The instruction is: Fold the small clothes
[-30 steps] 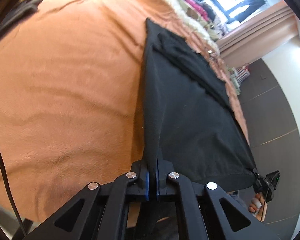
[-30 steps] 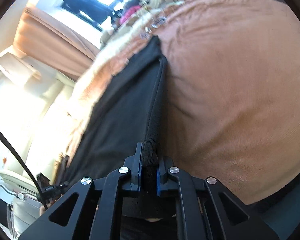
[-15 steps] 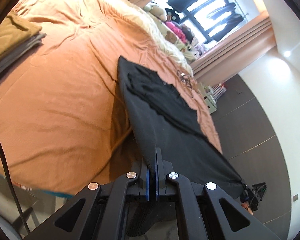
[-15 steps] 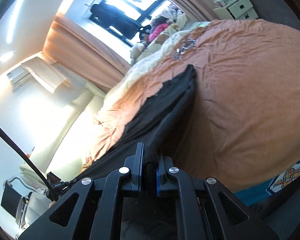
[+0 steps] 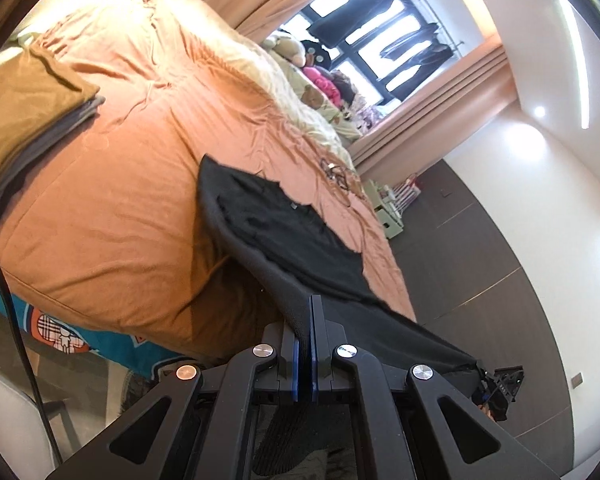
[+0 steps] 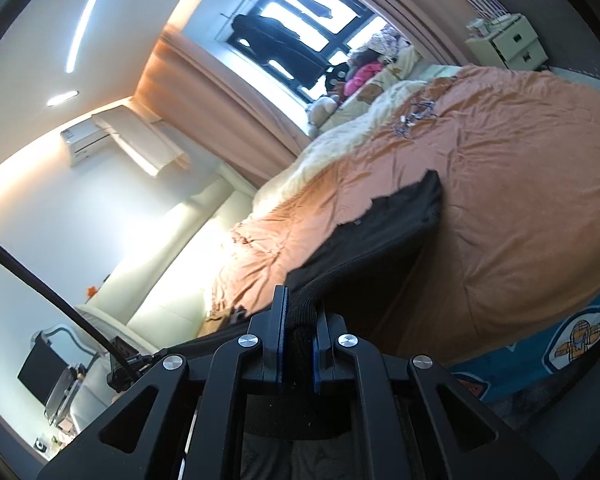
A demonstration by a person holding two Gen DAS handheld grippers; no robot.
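Observation:
A black garment [image 5: 288, 236] is stretched from the orange bed cover [image 5: 132, 184] out over the bed's near edge. Its far end still lies on the bed; the near hem hangs in the air between both grippers. My left gripper [image 5: 305, 320] is shut on one hem corner. My right gripper [image 6: 300, 320] is shut on the ribbed hem at the other corner, and the black garment [image 6: 384, 224] runs away from it onto the bed. In the left wrist view the right gripper [image 5: 496, 388] shows small at the cloth's far corner.
A stack of folded clothes [image 5: 24, 120], brown on top, sits at the bed's left side. A cream blanket [image 5: 260, 64] and stuffed toys [image 5: 300, 52] lie near the window. Small metal bits [image 5: 336, 172] lie on the cover beyond the garment. Dark floor [image 5: 480, 248] runs right of the bed.
Both grippers have risen and pulled back from the bed with the hem held. The garment has slid toward the bed's edge, so the whole bed and room now show.

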